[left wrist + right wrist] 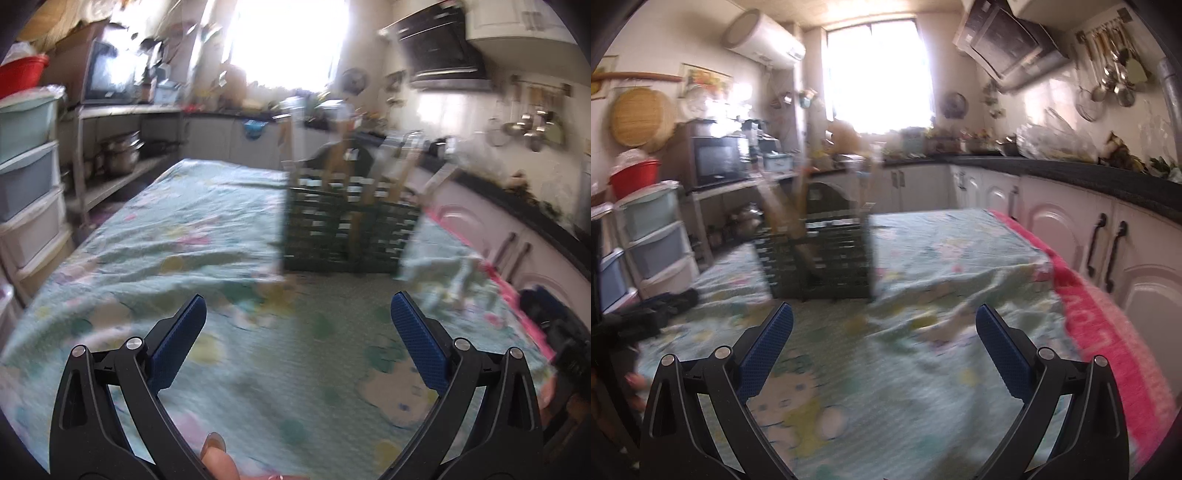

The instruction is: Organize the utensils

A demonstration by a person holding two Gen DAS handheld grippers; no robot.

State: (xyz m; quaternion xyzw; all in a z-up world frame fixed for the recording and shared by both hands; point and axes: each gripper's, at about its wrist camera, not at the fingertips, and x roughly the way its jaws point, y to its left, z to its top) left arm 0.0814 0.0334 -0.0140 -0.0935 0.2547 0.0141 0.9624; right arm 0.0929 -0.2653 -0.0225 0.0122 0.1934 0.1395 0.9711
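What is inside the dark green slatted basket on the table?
Several long wooden utensils stand in the basket, their handles leaning above its rim. The blur hides what kind they are. The slatted walls cover their lower ends and the basket's bottom, so smaller items cannot be ruled out.

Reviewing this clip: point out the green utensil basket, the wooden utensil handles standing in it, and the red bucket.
green utensil basket (347, 236), left wrist view, on its slatted front wall.
wooden utensil handles (783, 210), right wrist view, on a leaning handle's shaft.
red bucket (633, 177), right wrist view, on its side wall.
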